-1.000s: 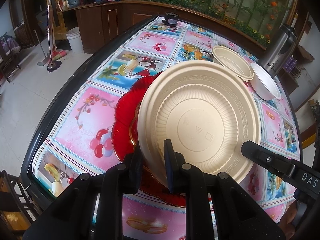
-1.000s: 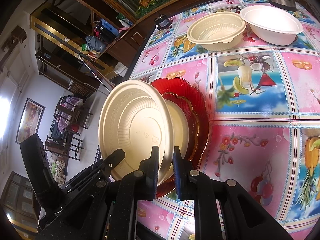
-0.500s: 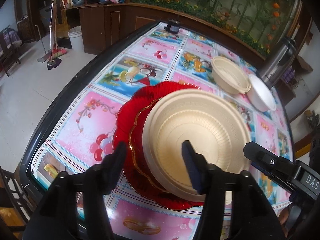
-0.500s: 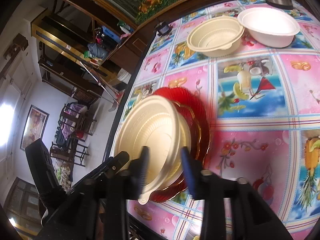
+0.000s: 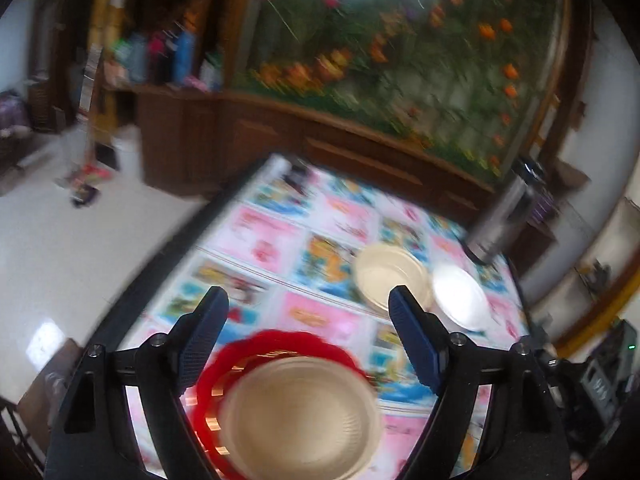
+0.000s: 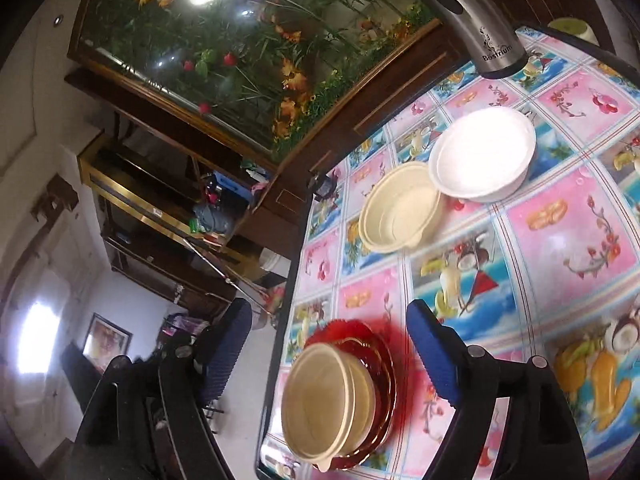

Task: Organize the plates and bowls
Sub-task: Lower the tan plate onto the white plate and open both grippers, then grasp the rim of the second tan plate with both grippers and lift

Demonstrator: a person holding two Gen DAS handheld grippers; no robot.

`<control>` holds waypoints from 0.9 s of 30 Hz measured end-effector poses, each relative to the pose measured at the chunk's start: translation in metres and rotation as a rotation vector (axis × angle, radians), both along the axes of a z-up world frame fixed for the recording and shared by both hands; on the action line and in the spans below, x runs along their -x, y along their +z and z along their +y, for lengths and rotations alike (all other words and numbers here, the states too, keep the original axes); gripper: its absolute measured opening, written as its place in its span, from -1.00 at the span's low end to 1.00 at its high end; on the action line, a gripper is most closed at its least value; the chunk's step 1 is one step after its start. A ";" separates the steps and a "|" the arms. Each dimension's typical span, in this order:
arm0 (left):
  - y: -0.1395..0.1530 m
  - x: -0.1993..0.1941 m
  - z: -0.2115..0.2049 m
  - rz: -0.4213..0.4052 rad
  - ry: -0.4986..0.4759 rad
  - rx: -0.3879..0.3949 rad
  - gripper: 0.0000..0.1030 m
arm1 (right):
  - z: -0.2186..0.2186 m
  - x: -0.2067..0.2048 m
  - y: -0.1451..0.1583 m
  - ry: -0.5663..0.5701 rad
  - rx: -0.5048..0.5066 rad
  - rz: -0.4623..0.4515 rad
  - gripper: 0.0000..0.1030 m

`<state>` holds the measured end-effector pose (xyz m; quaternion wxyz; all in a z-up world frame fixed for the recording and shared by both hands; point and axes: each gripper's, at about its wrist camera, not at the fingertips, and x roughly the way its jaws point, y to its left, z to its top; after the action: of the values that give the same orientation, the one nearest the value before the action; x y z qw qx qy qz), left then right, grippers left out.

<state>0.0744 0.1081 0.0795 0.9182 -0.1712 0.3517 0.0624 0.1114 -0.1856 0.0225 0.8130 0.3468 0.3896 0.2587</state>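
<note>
The round beige ribbed plastic plate (image 5: 298, 420) has been let go: it now lies flat on the stack of scalloped red glass plates (image 6: 384, 364) near the edge of the desk (image 6: 560, 232) with its bright fruit-patterned cloth. A second ago it was pinched upright at its rim by both claws, tilted over that red stack. The left claw (image 5: 308, 340) is seen with its jaws opening wide, nothing between the pads; the right claw (image 6: 330, 354) likewise is opening, and nothing is gripped (the plate merely shows through the gap, below and beyond it). Both views now take in far more of the room and the desk's far end than they did earlier, so the claws are judged to have been lifted up and back from the stack. The plates can thus be taken as gathered. Still apart, further along the desk, are the beige ribbed plastic bowl (image 6: 400, 208) and the white smooth bowl (image 6: 482, 154), touching side by side just before a steel flask (image 6: 480, 28); nesting them is probably what remains.
</note>
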 end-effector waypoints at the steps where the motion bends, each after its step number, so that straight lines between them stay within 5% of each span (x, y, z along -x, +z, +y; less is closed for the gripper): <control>1: -0.005 -0.014 -0.004 0.044 -0.029 0.013 0.60 | -0.002 -0.005 -0.001 0.001 -0.002 0.013 0.59; 10: -0.101 -0.150 -0.019 0.437 -0.039 0.166 0.60 | 0.000 -0.090 -0.042 0.031 0.004 0.172 0.59; 23: -0.149 -0.220 -0.046 0.562 -0.046 0.199 0.58 | 0.009 -0.165 -0.093 -0.001 0.060 0.295 0.23; 27: -0.160 -0.225 -0.050 0.597 -0.061 0.187 0.18 | 0.015 -0.172 -0.103 -0.008 0.080 0.317 0.15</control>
<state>0.2998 0.0579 -0.0805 0.7560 -0.2186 0.6150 0.0499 0.2838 -0.1707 -0.0802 0.7554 0.3521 0.5219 0.1817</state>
